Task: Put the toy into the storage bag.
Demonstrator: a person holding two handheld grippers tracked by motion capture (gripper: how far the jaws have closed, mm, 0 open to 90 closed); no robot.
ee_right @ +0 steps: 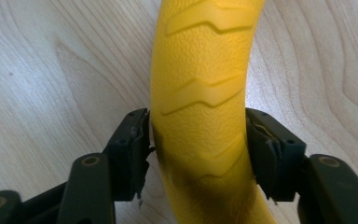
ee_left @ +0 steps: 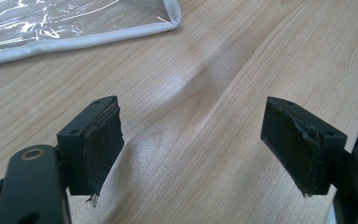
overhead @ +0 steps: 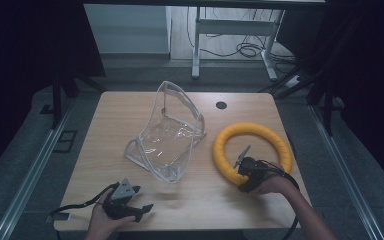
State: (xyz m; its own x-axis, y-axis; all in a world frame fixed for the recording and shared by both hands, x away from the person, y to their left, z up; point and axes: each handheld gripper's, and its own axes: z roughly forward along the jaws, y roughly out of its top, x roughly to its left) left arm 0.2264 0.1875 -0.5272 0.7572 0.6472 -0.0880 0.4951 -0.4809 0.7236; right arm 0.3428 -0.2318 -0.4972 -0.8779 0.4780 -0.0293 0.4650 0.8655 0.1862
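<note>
A clear plastic bag (overhead: 167, 137) is seen at the centre of the high view, on a wooden table (overhead: 120, 107). It is propped half upright w/ its mouth open toward the top of the frame; nothing is seen inside it, just creased film and glare. Its pale piped edge is also seen at the upper left of the left gripper view (ee_left: 74, 39), lying flat on the wood.

A yellow ring (overhead: 252, 150) lies flat at centre right of the high view, just beside the bag but apart from it. The right gripper (overhead: 244, 170) is set on the ring's lower-left arc, held by a hand (overhead: 275, 186) coming in from the bottom right. In the right gripper view the ring (ee_right: 200, 88) is seen running up betw. the two jaws, its ribbed chevron surface pressed by a pad on each side: the ring is pinched.

The left gripper (overhead: 130, 200) is held near the bottom left of the high view, below the bag and well apart from the ring. Its jaws are spread wide over bare wood in the left gripper view, w/ nothing betw. them.

A small dark round hole (overhead: 221, 105) is seen in the table at upper centre.
</note>
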